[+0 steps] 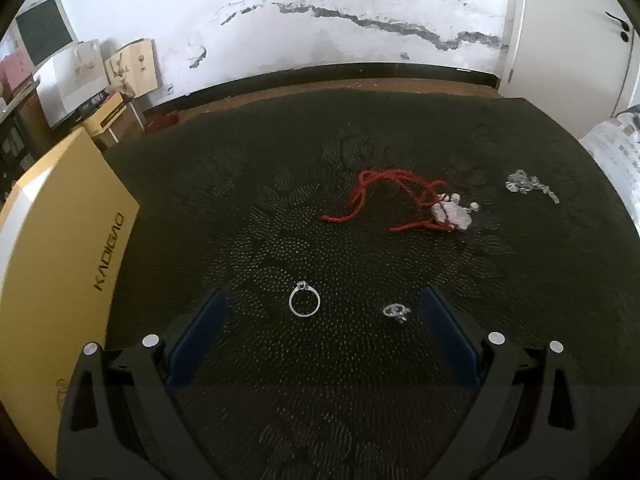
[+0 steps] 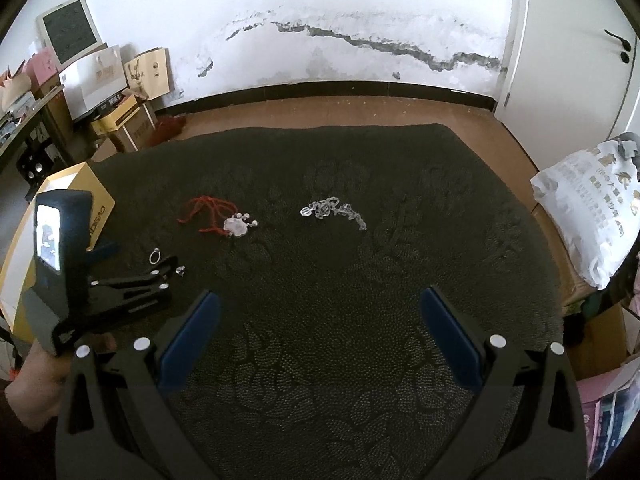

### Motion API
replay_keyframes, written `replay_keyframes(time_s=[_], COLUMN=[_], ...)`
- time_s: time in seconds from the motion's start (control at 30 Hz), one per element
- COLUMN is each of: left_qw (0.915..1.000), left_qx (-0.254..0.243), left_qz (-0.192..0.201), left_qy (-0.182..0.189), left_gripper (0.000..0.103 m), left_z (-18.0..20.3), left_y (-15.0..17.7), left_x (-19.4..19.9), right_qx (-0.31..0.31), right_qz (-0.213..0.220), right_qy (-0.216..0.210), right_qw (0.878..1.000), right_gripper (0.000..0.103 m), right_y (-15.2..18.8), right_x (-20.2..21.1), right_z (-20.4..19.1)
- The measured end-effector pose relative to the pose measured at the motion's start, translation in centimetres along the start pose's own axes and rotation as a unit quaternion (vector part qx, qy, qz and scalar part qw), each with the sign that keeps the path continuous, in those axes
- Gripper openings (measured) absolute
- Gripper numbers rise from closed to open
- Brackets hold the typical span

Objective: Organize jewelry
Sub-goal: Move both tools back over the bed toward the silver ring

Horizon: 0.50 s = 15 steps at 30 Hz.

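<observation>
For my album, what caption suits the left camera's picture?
Open left gripper poised over a silver ring on dark cloth.

In the left wrist view, a ring [image 1: 304, 304] is lying on the worktop [image 1: 280, 200] at lower centre of the frame, with a small earring [image 1: 396, 312] sitting just to its right, both falling between the spread jaws of the left gripper [image 1: 323, 308]. A corded pendant [image 1: 424, 206] is resting above them at centre right, a chain necklace [image 1: 530, 186] is lying farther right, and a box [image 1: 60, 264] is standing along the left edge. In the right wrist view, the left gripper [image 2: 168, 268] is reaching in from the left beside the ring [image 2: 155, 256], while the chain necklace [image 2: 334, 211] is lying at centre, above the right gripper [image 2: 320, 312].
</observation>
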<state>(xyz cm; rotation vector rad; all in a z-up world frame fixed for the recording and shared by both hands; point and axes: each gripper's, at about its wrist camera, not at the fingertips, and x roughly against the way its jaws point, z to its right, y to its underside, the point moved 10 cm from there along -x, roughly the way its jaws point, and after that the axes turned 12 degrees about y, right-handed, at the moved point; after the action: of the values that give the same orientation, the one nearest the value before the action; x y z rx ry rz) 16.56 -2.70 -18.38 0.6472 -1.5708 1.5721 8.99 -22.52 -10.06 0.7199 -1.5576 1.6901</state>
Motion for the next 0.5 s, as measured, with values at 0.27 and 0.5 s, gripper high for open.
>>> replay_keyframes(time_s=[0.27, 0.5], left_qw=[0.9988, 0.9995], left_qx=[0.042, 0.028], left_qz=[-0.018, 0.003], left_qy=[0.018, 0.014], left_gripper=[0.095, 0.094], left_z=[-1.5, -1.0], left_y=[0.7, 1.1], left_x=[-2.6, -2.4], right_qx=[0.012, 0.013], right_qz=[0.001, -0.001], right_qy=[-0.002, -0.005], right_qw=[1.000, 1.000], right_gripper=[0.097, 0.097], right_y=[-0.2, -0.5], right_x=[-0.3, -0.6], right_z=[-0.9, -1.2])
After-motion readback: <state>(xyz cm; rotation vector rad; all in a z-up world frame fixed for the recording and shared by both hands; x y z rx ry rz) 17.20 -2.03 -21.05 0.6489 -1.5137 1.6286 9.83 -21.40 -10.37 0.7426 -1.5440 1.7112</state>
